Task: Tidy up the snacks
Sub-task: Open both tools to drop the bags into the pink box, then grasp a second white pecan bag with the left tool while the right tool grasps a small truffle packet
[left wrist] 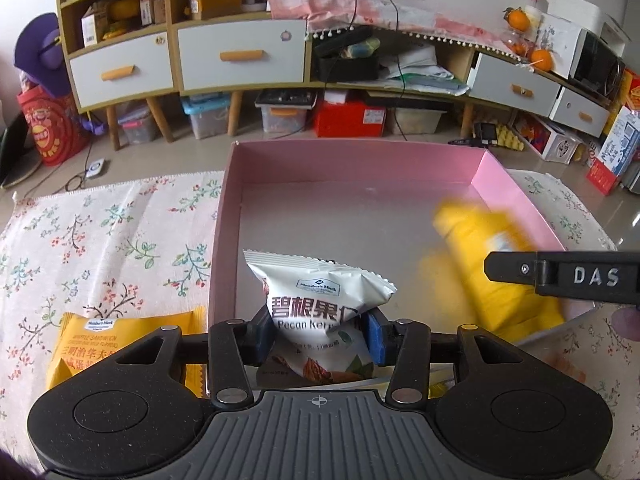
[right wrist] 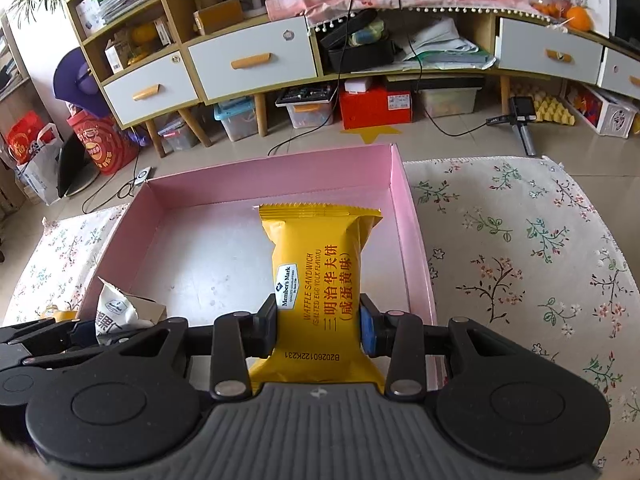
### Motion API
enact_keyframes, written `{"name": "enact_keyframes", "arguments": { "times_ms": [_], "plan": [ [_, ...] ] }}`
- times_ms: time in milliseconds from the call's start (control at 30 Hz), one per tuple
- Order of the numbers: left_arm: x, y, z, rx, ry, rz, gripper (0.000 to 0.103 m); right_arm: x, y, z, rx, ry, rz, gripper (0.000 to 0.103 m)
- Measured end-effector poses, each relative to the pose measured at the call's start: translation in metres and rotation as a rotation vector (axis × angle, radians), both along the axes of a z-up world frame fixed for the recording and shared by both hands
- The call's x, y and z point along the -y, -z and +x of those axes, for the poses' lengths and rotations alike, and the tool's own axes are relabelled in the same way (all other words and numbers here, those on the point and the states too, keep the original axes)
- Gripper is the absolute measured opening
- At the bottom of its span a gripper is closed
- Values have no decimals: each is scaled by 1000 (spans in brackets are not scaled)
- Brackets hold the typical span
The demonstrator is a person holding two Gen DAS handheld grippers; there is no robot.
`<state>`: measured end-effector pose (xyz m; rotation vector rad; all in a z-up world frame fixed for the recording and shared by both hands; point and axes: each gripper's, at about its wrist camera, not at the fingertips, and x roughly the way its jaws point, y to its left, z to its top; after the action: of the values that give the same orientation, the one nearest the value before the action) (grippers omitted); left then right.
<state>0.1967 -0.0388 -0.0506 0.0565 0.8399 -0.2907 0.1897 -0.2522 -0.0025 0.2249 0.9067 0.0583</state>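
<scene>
A floral cloth (right wrist: 520, 248) covers the surface, and on it sits an open pink box (left wrist: 224, 216) with a pale bare floor. The right wrist view shows the box from its near right side; the left wrist view shows it from the near left.

The right gripper (right wrist: 318, 326) is clamped on a yellow waffle sandwich pack (right wrist: 316, 272), held lengthwise above the box's right half. That view reads the label sharply; in the left wrist view the same pack is only a yellow blur behind a black finger marked DAS.

The left gripper (left wrist: 318, 334) pinches a white pecan kernel pack (left wrist: 316, 300) upright over the box's near left edge.

Only the left wrist view clearly shows 1 second yellow pack (left wrist: 96, 344) lying on the cloth just outside the box's left wall.
</scene>
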Motion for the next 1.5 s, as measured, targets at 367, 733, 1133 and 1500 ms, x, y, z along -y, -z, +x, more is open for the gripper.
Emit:
{"name": "enact_keyframes", "arguments": {
  "times_ms": [367,733,1133,1500],
  "plan": [
    [-6,-31,-19,51,14,-4,88,-1,-20,-13,24,-30,-19,79],
    [-36,-53,-63,37,6,-6,98,-4,-51,-43,43,-72,-94,93],
    [-63,-51,-119,2,-23,59,98,-15,-47,-82,-19,-101,-113,99],
    [-85,-27,-153,-30,-36,-7,98,-30,-30,-117,-35,-154,-107,103]
  ]
}}
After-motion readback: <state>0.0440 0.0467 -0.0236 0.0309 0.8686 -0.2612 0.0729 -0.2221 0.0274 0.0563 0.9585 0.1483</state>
